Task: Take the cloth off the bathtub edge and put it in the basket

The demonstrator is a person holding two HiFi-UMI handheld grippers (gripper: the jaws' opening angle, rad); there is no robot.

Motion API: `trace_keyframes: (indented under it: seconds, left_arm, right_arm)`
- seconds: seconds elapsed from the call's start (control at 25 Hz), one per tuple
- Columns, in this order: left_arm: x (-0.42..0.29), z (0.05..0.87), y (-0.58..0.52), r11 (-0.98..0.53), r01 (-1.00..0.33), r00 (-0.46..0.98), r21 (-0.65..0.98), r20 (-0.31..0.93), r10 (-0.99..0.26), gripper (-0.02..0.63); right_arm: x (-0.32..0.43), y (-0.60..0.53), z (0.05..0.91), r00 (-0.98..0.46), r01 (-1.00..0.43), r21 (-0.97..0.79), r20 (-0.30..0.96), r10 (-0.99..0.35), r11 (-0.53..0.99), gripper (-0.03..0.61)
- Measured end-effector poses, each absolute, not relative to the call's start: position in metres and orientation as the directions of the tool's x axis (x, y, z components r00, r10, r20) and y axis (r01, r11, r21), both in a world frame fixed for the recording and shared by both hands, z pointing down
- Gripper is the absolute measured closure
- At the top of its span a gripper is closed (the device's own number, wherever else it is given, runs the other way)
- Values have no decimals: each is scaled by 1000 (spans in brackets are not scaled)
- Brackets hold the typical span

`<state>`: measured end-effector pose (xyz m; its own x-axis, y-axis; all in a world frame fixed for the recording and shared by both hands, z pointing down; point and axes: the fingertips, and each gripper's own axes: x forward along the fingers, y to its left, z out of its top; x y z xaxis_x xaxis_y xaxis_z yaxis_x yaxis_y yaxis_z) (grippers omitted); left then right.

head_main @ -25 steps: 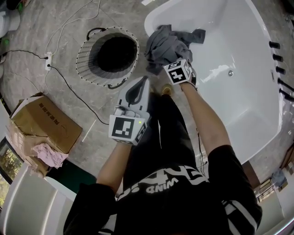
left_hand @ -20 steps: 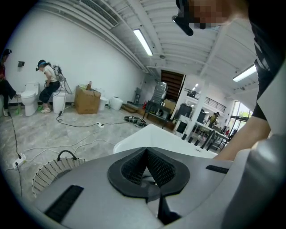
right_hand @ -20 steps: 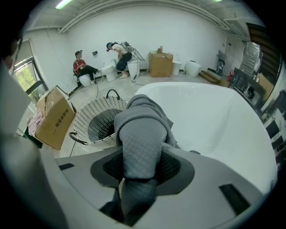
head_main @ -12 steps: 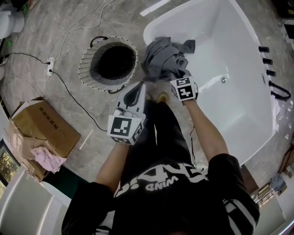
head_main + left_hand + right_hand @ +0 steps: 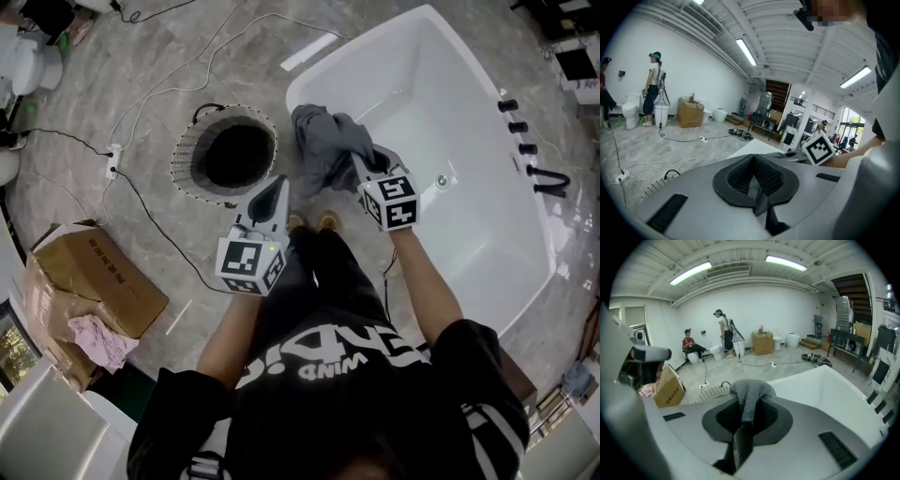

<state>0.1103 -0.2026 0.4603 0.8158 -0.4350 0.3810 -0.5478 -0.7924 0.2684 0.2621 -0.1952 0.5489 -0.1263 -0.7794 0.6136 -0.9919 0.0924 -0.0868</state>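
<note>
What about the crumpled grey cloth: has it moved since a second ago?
Yes: the grey cloth has risen off the white bathtub's rim, pinched in the right tool.

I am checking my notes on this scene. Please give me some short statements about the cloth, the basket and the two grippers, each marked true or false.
1. The right gripper grips the grey cloth. True; its fingers have just closed on it.
2. The cloth lies in the basket. False: it hangs from the right gripper, by the edge of the tub.
3. The left gripper holds nothing. True.
4. The basket stands inside the tub. False: it stands on the floor beside the tub.
5. A cardboard box is on the floor. True.
</note>
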Motion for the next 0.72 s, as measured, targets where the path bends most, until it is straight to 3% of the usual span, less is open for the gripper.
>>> trace_keyframes:
  seconds: [0.36, 0.72]
  left_arm:
    - [113, 371, -185, -832, -514, 849, 210, 263, -458, 603]
    - [107, 308, -172, -830, -533, 845, 166, 149, -513, 603]
  right_arm:
    - [271, -190, 329, -104, -995, -21, 297, -949, 102, 541]
    - [264, -190, 156, -143, -985, 93, 40, -989, 146, 541]
